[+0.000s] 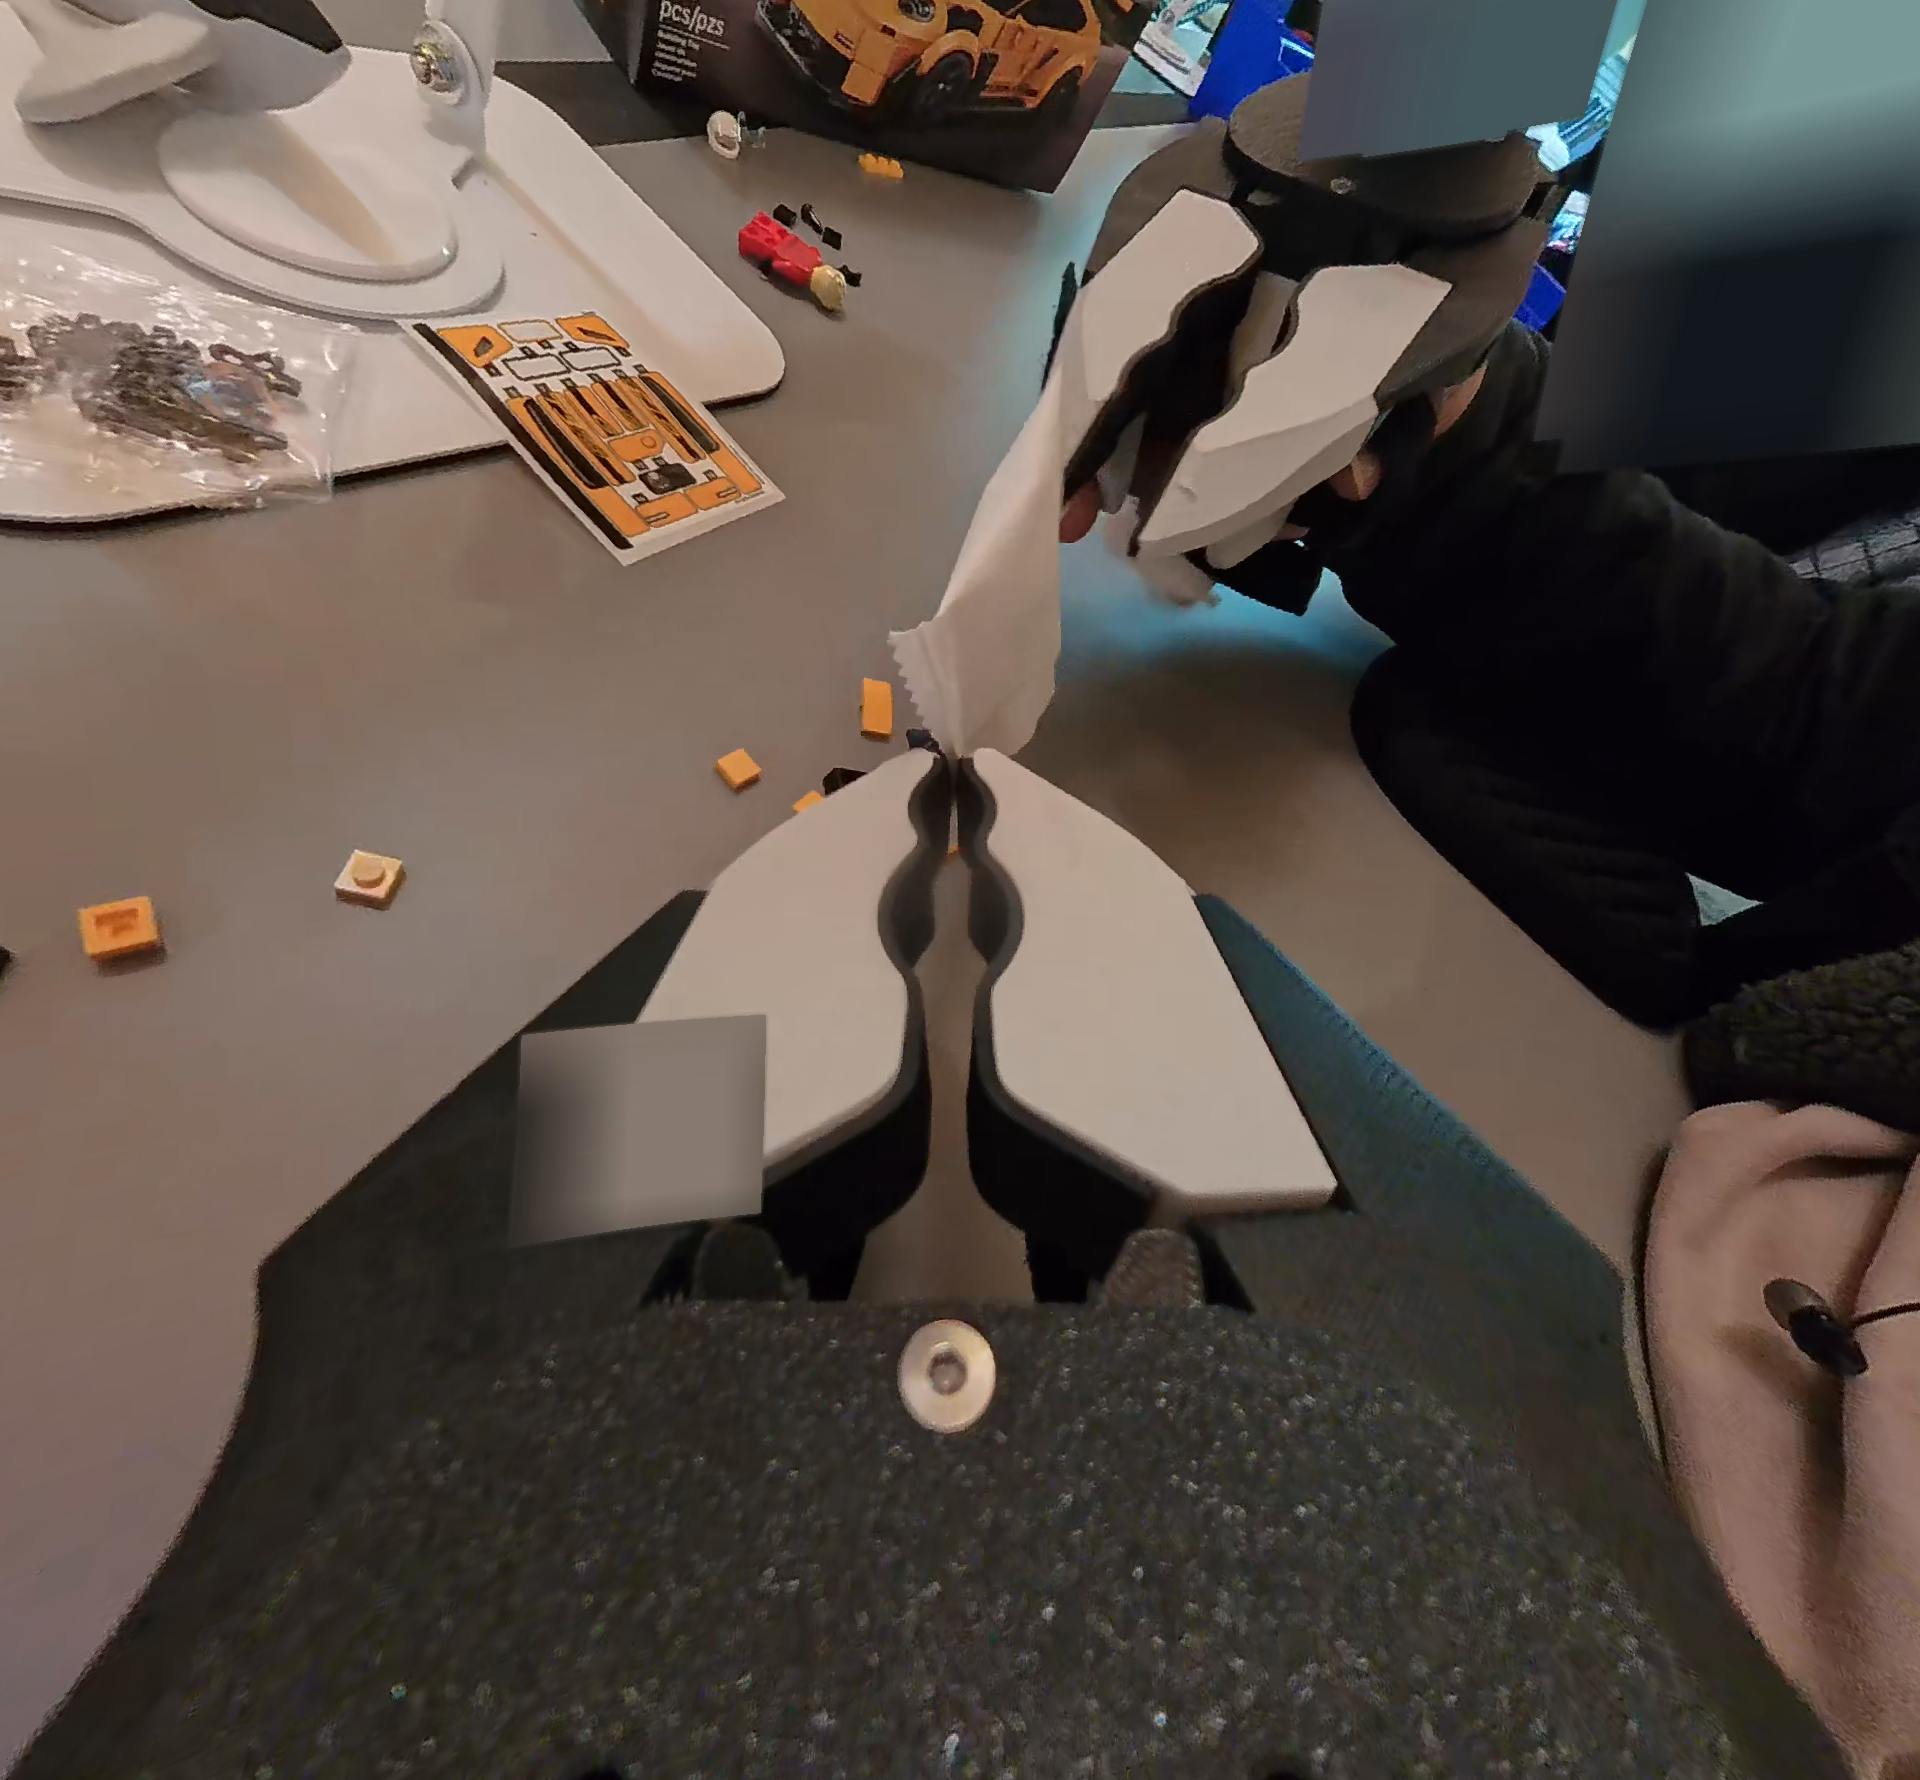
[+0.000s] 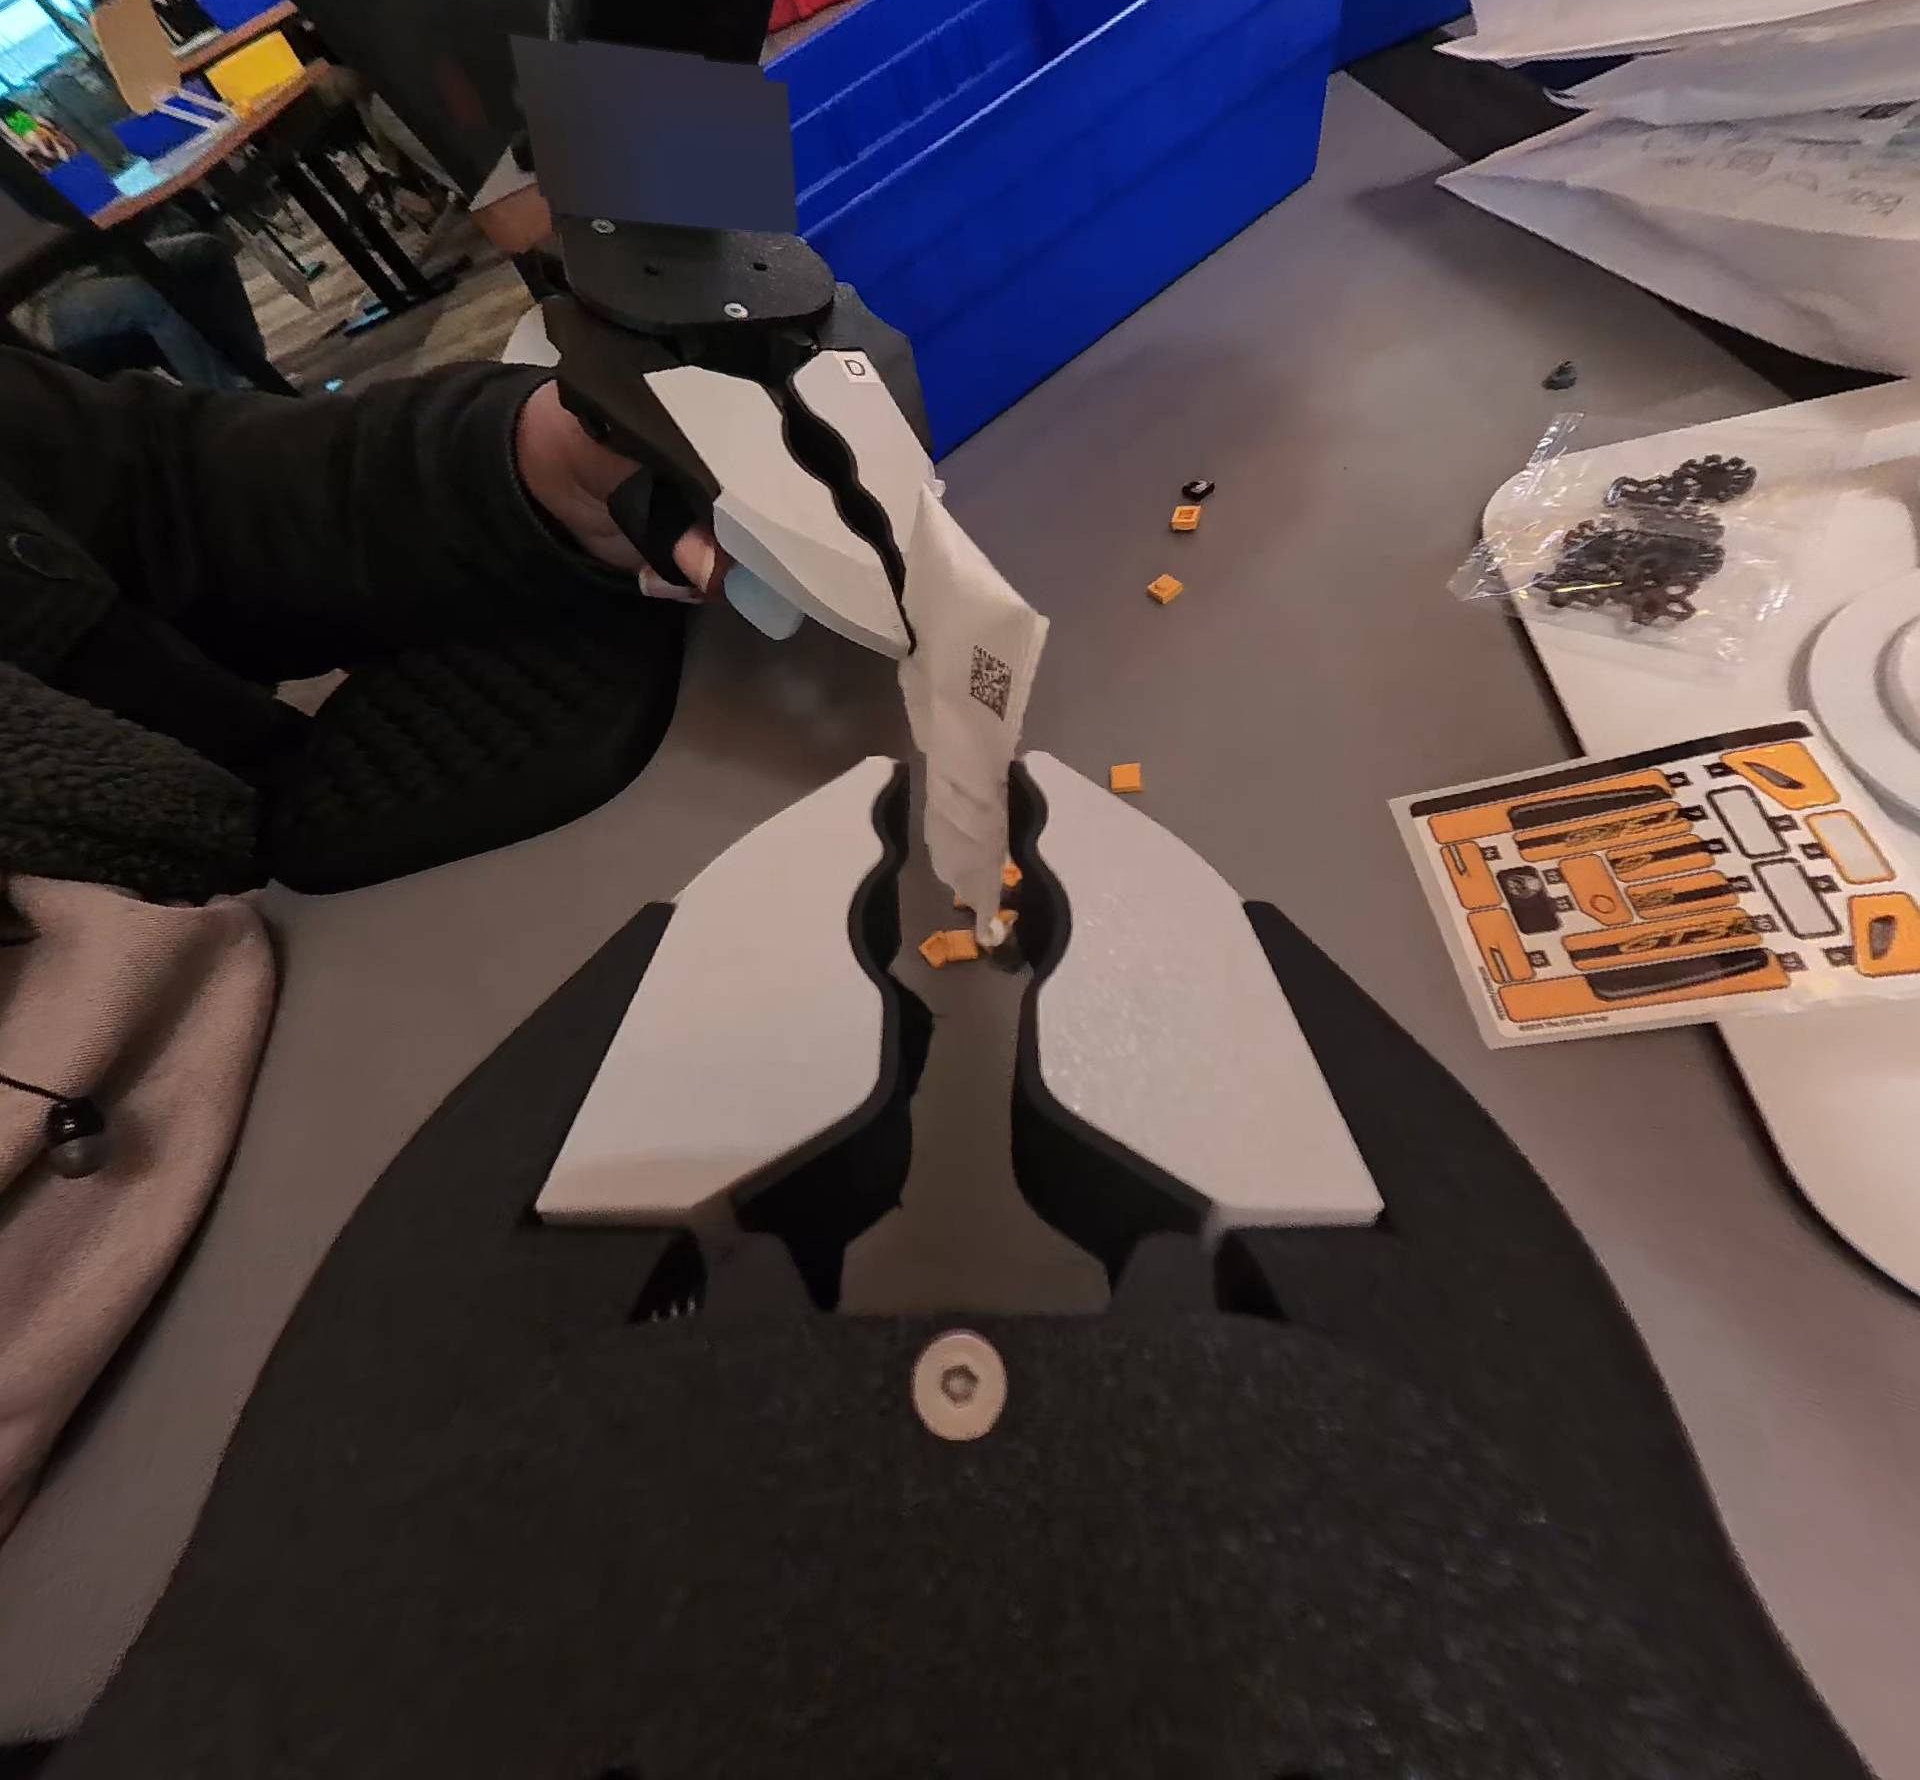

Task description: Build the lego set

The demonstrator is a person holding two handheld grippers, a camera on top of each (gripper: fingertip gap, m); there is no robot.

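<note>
Jaws of the left gripper are pinched tight on one gathered corner of a white paper bag, which stretches up and to the right to the right gripper; its jaws stand narrow, closed against the bag's other end, which fills the slot between them in the right wrist view. At the far left of the grey bench a clear packet of dark pieces lies on a white board; in front of it, apart on the bench, sit an orange tile and a tan plate with one stud; a sticker sheet in orange and black rests half on the board's edge; behind it lie a small red-bodied figure and the set's box with a yellow car on it. Near the left gripper's tips several loose orange pieces are scattered; in the right wrist view more orange pieces lie on the bench right under the hanging bag. A dark sleeve rests on the bench at the right; blue bins stand beyond.
</note>
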